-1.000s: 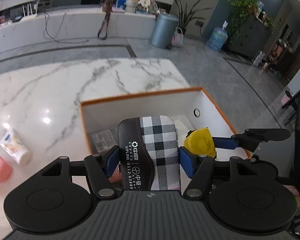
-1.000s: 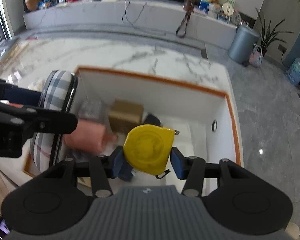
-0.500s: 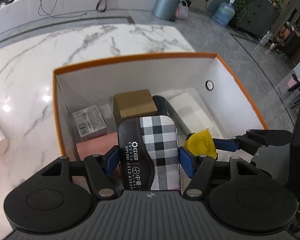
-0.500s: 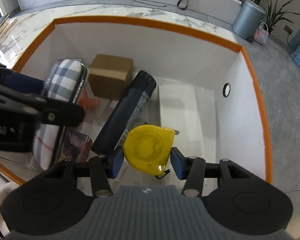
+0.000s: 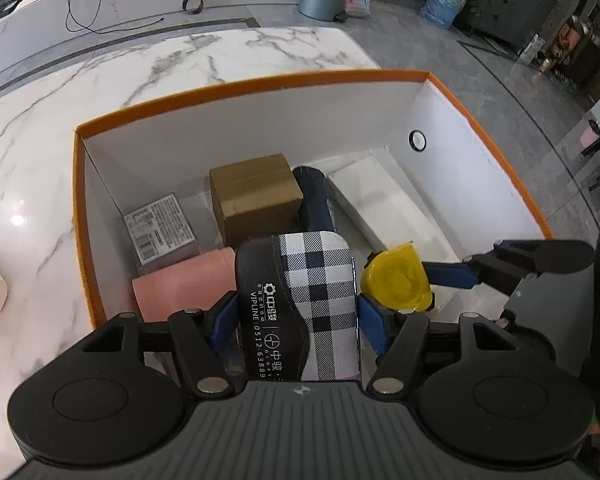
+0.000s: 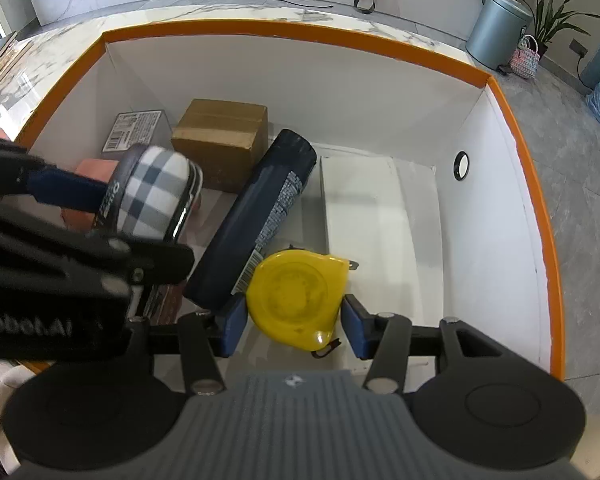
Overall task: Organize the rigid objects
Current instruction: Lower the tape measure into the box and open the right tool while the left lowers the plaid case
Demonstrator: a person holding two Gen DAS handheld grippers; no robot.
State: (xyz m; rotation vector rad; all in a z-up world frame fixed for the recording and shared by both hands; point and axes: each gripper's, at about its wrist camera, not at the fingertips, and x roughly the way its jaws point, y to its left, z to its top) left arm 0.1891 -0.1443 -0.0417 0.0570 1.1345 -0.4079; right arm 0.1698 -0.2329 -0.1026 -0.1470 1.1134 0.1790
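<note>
Both tools point steeply down, side by side and close together. The left tool [image 5: 296,312] has its two blue fingers [image 5: 374,330] pressed against something wide. The right tool [image 6: 296,320] squeezes something smaller between its blue fingers [image 6: 354,326].

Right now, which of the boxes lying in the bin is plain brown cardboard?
The brown cardboard box against the back wall, between the clear label-covered box and the dark cylinder. The flat box on the right is white.
</note>
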